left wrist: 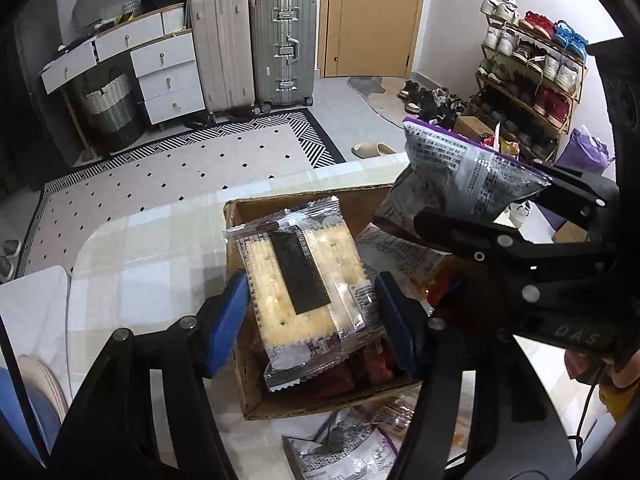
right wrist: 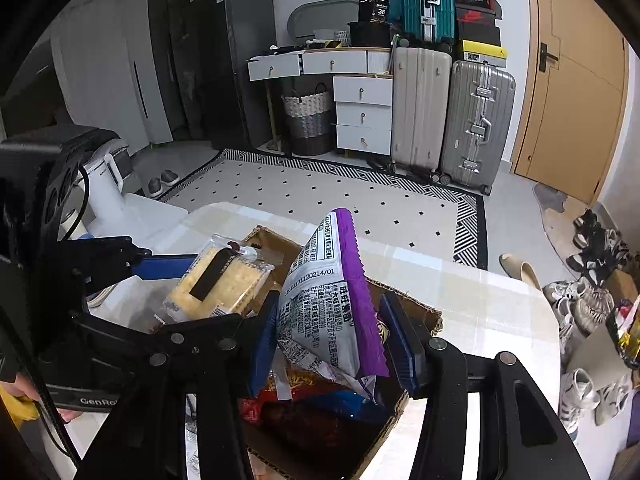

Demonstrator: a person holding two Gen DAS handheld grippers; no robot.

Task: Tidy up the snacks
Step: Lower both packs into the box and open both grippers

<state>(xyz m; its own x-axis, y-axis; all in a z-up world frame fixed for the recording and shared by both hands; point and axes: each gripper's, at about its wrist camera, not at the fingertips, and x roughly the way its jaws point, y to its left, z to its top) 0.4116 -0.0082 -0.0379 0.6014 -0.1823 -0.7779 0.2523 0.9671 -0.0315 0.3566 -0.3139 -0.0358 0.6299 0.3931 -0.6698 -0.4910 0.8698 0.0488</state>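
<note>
A brown cardboard box (left wrist: 280,404) stands on the white table (left wrist: 160,264) and holds several snack packs. My left gripper (left wrist: 312,320) is shut on a clear cracker pack (left wrist: 304,284) and holds it above the box. My right gripper (right wrist: 332,344) is shut on a grey and purple snack bag (right wrist: 320,304) and holds it over the box (right wrist: 416,312). The right gripper with its bag (left wrist: 460,168) also shows at the right of the left wrist view. The cracker pack (right wrist: 220,280) shows at the left of the right wrist view.
More snack packs (left wrist: 352,448) lie on the table in front of the box. Beyond the table are a patterned rug (left wrist: 180,168), suitcases (left wrist: 280,48), a drawer unit (left wrist: 168,76), a door (left wrist: 372,16) and a shoe rack (left wrist: 532,76).
</note>
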